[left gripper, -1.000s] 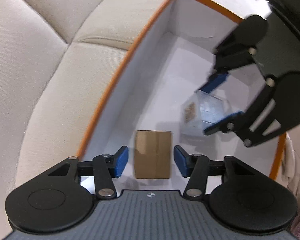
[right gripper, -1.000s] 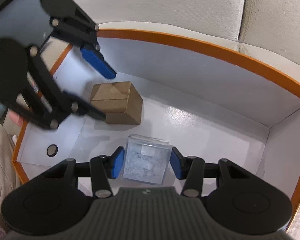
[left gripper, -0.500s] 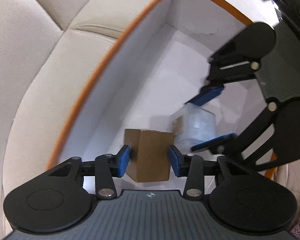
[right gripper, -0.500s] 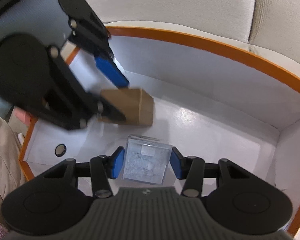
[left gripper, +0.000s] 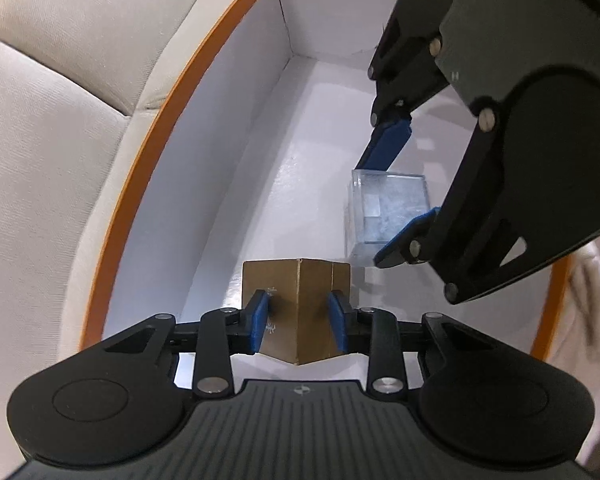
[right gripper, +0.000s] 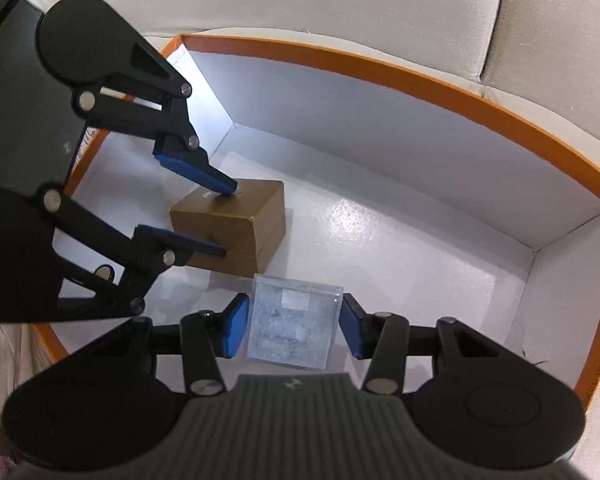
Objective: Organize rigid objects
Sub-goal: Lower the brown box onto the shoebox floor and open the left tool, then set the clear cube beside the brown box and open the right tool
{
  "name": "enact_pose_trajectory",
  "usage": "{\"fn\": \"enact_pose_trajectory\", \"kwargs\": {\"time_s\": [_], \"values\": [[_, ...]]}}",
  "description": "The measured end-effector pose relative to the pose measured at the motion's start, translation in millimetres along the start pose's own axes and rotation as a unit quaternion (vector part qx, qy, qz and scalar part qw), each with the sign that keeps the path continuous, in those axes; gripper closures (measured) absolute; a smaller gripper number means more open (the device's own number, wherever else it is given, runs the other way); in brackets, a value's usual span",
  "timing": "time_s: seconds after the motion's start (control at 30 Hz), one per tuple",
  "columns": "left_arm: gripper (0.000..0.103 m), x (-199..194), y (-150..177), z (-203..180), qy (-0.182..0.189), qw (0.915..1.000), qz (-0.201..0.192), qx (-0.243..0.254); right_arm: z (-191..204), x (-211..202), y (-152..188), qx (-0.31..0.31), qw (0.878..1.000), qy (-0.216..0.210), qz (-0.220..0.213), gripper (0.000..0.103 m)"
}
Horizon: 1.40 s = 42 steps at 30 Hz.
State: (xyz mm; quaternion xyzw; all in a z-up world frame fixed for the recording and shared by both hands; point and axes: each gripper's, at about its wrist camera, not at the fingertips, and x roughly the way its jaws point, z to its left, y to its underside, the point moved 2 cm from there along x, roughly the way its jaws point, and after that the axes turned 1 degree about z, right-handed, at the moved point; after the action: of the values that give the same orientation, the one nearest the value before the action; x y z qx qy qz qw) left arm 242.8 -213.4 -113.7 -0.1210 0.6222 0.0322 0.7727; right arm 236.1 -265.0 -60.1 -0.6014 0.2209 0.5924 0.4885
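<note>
Left gripper point(left gripper: 299, 322) pads against brown box point(left gripper: 296, 308); box's top only from right wrist.

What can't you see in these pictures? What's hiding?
- What's inside the brown box: closed, both views.
- What's inside the clear box: frosty walls blur it, both views.
- The tray's near corner: left view, left claw body covers it.
- The tray floor's left end: right view, left claw covers it.
- Right claw pads touching the clear box: cannot tell.

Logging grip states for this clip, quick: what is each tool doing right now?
Left tool: has just been closing, pads now pressing the brown cardboard box.
Right tool: straddles the clear plastic box; whether it grips cannot be told.
</note>
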Motion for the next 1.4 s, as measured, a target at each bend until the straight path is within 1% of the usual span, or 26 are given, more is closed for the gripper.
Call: {"fn": "enact_pose_trajectory", "kwargs": {"time_s": [0.1, 0.13, 0.17, 0.27, 0.33, 0.43, 0.5, 0.53, 0.57, 0.63, 0.7, 0.77, 0.8, 0.87, 0.9, 0.93, 1.03, 1.1, 1.13, 1.17, 1.23, 1.33, 1.4], "values": [[0.068, 3.9, 2.2, -2.0, -0.052, 0.9986, 0.008, 0.010, 0.9, 0.5, -1.4, 0.001, 1.000, -0.005, -0.001, 0.053], [0.074, 6.0, 3.4, -2.5, -0.069, 0.9974, 0.011, 0.016, 1.6, 0.7, -2.2, 0.000, 1.000, -0.005, -0.003, 0.053], [0.076, 8.5, 4.8, -2.9, -0.083, 0.9962, 0.016, 0.020, 1.7, 0.9, -3.3, 0.002, 1.000, -0.005, -0.004, 0.053], [0.078, 14.1, 9.7, -6.4, -0.137, 0.9896, 0.023, 0.037, -0.3, 2.1, -7.8, 0.013, 1.000, -0.001, -0.008, 0.053], [0.077, 16.2, 13.8, -3.7, -0.146, 0.9887, 0.028, 0.022, -3.0, 2.6, -11.1, 0.024, 1.000, -0.003, -0.011, 0.053], [0.077, 15.8, 20.2, -1.7, -0.158, 0.9872, 0.023, 0.005, -4.9, 3.3, -15.3, 0.032, 0.999, -0.003, -0.014, 0.053], [0.077, 4.8, 26.7, -0.8, -0.145, 0.9893, 0.001, -0.017, -6.6, 3.6, -17.5, 0.034, 0.999, -0.001, -0.014, 0.053], [0.077, -2.6, 29.9, 0.7, -0.135, 0.9903, -0.010, -0.034, -12.9, 3.6, -13.5, 0.035, 0.999, 0.001, -0.017, 0.053], [0.077, -11.6, 33.4, 3.7, -0.125, 0.9904, -0.026, -0.054, -10.1, 2.1, -14.4, 0.035, 0.999, 0.002, -0.019, 0.053], [0.077, -31.2, 42.2, 11.4, -0.111, 0.9868, -0.057, -0.104, -10.5, 1.8, -18.2, 0.035, 0.999, 0.006, -0.026, 0.053], [0.076, -50.2, 52.8, 20.8, -0.096, 0.9791, -0.083, -0.159, 4.8, 8.6, -25.8, 0.041, 0.999, 0.012, -0.032, 0.053], [0.075, -64.4, 64.7, 30.1, -0.081, 0.9690, -0.097, -0.213, 3.2, 10.7, -36.6, 0.053, 0.998, 0.019, -0.035, 0.053], [0.075, -69.4, 70.1, 33.7, -0.063, 0.9645, -0.106, -0.234, 3.4, 23.4, -45.1, 0.061, 0.997, 0.024, -0.036, 0.053], [0.075, -75.6, 79.5, 39.3, -0.019, 0.9539, -0.116, -0.276, 4.3, 24.9, -51.3, 0.080, 0.995, 0.037, -0.039, 0.053], [0.075, -78.9, 83.5, 38.4, -0.004, 0.9489, -0.120, -0.292, 4.0, 26.3, -54.0, 0.089, 0.994, 0.040, -0.042, 0.053], [0.075, -80.9, 87.4, 39.4, 0.006, 0.9445, -0.125, -0.304, 3.5, 25.0, -56.3, 0.099, 0.993, 0.038, -0.046, 0.053], [0.075, -89.4, 101.0, 44.4, 0.007, 0.9328, -0.141, -0.332, 2.8, 30.5, -66.7, 0.127, 0.990, 0.031, -0.054, 0.053], [0.071, -93.3, 105.6, 46.6, -0.007, 0.9244, -0.143, -0.354, 4.7, 40.2, -74.0, 0.137, 0.989, 0.026, -0.053, 0.053], [0.069, -97.5, 108.6, 42.7, -0.007, 0.9223, -0.146, -0.358, 5.9, 43.1, -76.3, 0.141, 0.988, 0.021, -0.051, 0.053], [0.069, -92.3, 114.2, 51.8, -0.001, 0.9205, -0.148, -0.361, 7.1, 44.7, -78.1, 0.145, 0.988, 0.020, -0.050, 0.053], [0.069, -79.5, 114.0, 62.3, 0.013, 0.9151, -0.148, -0.375, 10.2, 47.9, -81.8, 0.146, 0.988, 0.026, -0.052, 0.053], [0.069, -51.4, 114.6, 67.6, 0.019, 0.9067, -0.150, -0.394, 9.3, 42.8, -81.6, 0.150, 0.987, 0.025, -0.048, 0.053], [0.069, -51.4, 120.5, 64.4, 0.032, 0.9000, -0.159, -0.405, 10.2, 44.3, -78.4, 0.153, 0.987, 0.031, -0.042, 0.054]]}}
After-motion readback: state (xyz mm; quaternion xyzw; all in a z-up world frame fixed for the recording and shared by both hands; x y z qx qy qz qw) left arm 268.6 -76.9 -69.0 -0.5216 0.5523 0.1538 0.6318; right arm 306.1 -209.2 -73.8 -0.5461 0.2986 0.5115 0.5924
